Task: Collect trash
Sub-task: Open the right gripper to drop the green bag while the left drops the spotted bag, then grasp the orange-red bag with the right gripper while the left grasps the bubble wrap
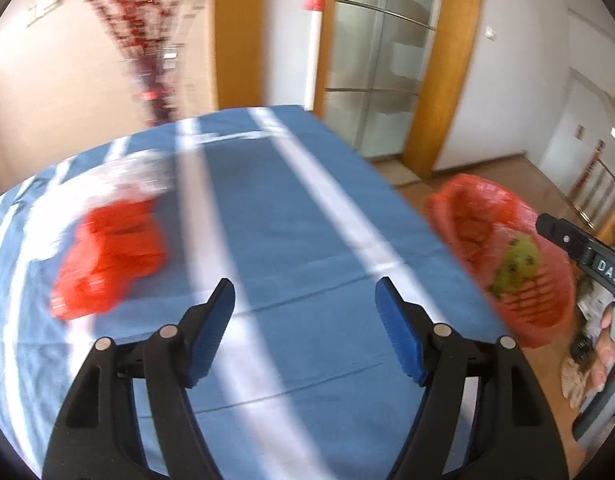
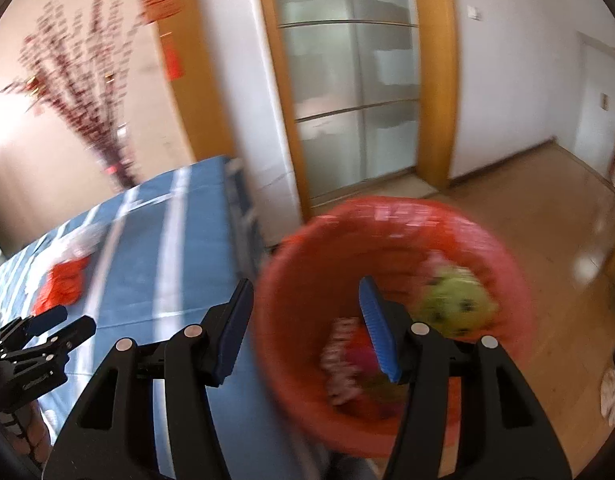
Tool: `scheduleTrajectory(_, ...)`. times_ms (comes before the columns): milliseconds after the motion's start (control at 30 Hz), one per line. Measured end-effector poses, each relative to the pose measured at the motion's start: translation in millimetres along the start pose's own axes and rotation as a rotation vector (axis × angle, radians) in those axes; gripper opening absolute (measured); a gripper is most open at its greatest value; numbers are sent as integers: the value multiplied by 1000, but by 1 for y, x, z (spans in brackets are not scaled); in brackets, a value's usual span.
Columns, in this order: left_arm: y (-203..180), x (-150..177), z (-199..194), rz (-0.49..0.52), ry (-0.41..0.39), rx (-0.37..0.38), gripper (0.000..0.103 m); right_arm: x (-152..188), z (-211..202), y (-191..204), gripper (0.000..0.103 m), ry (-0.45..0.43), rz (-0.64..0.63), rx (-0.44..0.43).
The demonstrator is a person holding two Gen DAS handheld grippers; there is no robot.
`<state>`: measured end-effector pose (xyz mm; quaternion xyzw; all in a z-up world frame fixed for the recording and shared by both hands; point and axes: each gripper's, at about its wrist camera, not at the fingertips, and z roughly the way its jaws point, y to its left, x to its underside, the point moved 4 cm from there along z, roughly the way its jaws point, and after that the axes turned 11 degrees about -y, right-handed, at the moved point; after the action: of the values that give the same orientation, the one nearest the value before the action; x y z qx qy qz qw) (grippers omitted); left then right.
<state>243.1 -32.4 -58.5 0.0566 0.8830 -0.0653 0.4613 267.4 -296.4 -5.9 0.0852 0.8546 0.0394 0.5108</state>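
**Both tools spread, trash bin off the bench's right edge**

The bench [image 1: 291, 216] under its blue cloth with white stripes fills most of my left view and runs away toward a wood-framed glass door [image 2: 347, 92] at the far side. Off its right edge, over the wooden floor [image 2: 547, 232], is the red trash bin [image 2: 391, 304], a slotted plastic basket whose mouth faces my right camera. Its near-left rim lies between my right tool's jaws, but the blur keeps me from telling whether either pad touches it.

Inside the bin lie a crumpled yellow-green wad with dark spots [image 2: 457, 306] toward the right wall and a pink-and-white wrapper [image 2: 341, 360] nearer the bottom.

On the bench's left part rests a red-orange crumpled piece of trash [image 1: 109, 258], with a pale, blurred plastic wrapper [image 1: 127, 176] just beyond it on the far side, touching or overlapping it.

My left tool [image 1: 305, 300] is over the middle of the cloth, jaws wide apart with nothing between them. My right tool [image 2: 307, 308] is also spread, gripping nothing that I can make out.
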Motion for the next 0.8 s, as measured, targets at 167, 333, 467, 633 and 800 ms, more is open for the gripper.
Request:
scheduleTrajectory(167,60,6,-24,-38,-26,-109,72,5,11,68,56,31,-44,-119)
scheduleTrajectory(333,125,14,-43,-86,-32,-214,72,14,18,134,56,63,-85,-222)
scheduleTrajectory(467,180,22,-51,-132,-30,-303,72,24,23,186,56,92,-103,-302)
scheduleTrajectory(633,229,23,-55,-175,-37,-382,72,34,32,237,56,138,-95,-379)
scheduleTrajectory(800,269,25,-56,-227,-34,-439,72,45,47,290,56,178,-115,-423)
